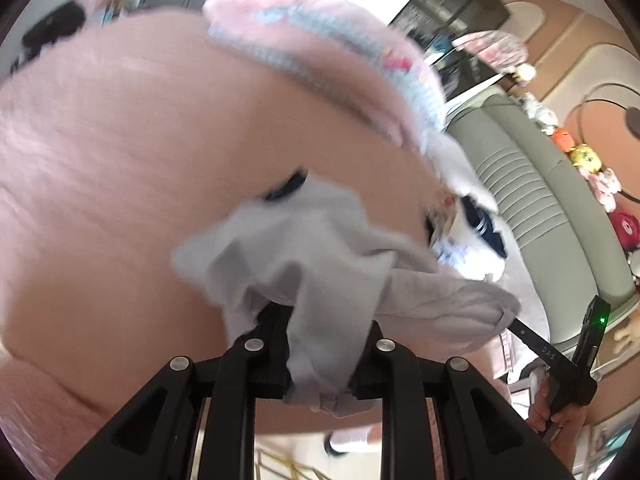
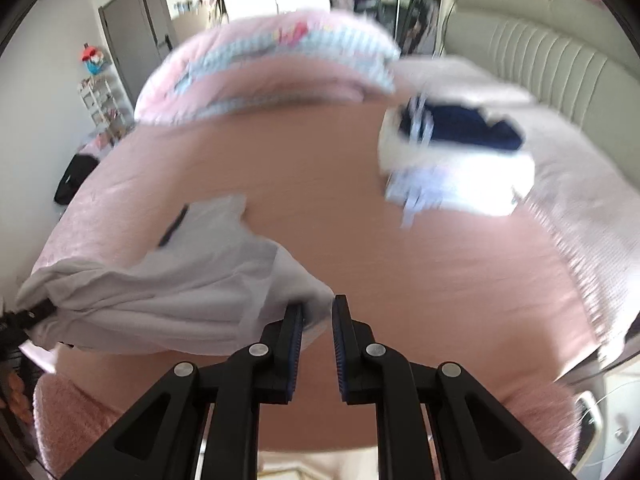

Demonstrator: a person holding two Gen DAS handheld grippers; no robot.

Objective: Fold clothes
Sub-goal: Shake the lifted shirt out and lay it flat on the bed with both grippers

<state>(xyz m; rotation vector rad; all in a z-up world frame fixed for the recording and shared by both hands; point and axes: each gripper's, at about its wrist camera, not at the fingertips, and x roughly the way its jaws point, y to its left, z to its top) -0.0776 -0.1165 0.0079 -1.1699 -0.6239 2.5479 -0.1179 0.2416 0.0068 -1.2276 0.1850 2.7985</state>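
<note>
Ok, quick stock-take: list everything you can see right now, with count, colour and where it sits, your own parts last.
Light grey cloth garment: one, grey, lifted over the bed's near edge between both claws.
Pink bed cover: one, pink, spread over the bed.
Folded pink-and-blue striped blanket: one, far side of the bed.
White and navy clothes pile: one heap, on the bed toward the headboard.
Grey-green padded headboard: one, behind the bed.
Plush toys: several, mixed colours, along the headboard top.
Left claw: black, shut on the garment.
Right claw: black with blue pads, narrowly open, at the garment's corner.
</note>
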